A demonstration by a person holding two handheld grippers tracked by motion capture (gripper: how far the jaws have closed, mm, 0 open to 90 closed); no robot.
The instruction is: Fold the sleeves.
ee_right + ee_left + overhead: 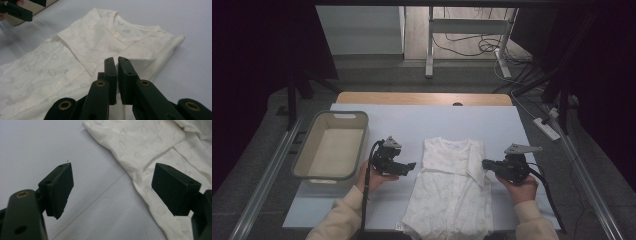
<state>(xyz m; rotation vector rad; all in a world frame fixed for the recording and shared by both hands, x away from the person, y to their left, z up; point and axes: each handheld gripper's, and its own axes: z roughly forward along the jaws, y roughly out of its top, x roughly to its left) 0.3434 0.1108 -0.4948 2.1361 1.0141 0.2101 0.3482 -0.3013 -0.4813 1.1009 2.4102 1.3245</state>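
Right gripper: jaws together, a thin slit between the pads. Whether a fold of cloth is pinched there cannot be told; the tips stand over the garment's right edge. Left gripper: jaws wide apart, nothing between them, one pad above bare table, the other above the garment's hem.

The white patterned cotton baby garment lies flat at the table's centre, neckline toward 12 o'clock, legs toward 6 o'clock, one sleeve already folded inward. In the high view the left gripper sits at the garment's 9 o'clock, just beside it; the right gripper sits at 3 o'clock, touching its edge. A beige rectangular plastic basket stands at 9 o'clock, well apart from the cloth, on the pale blue table cover.

Risks, as judged: the closed right jaws may drag the folded sleeve open if drawn sideways, since thin cloth slides easily. The open left jaws, if closed on a single layer at the hem, may lift unevenly and wrinkle the fold.
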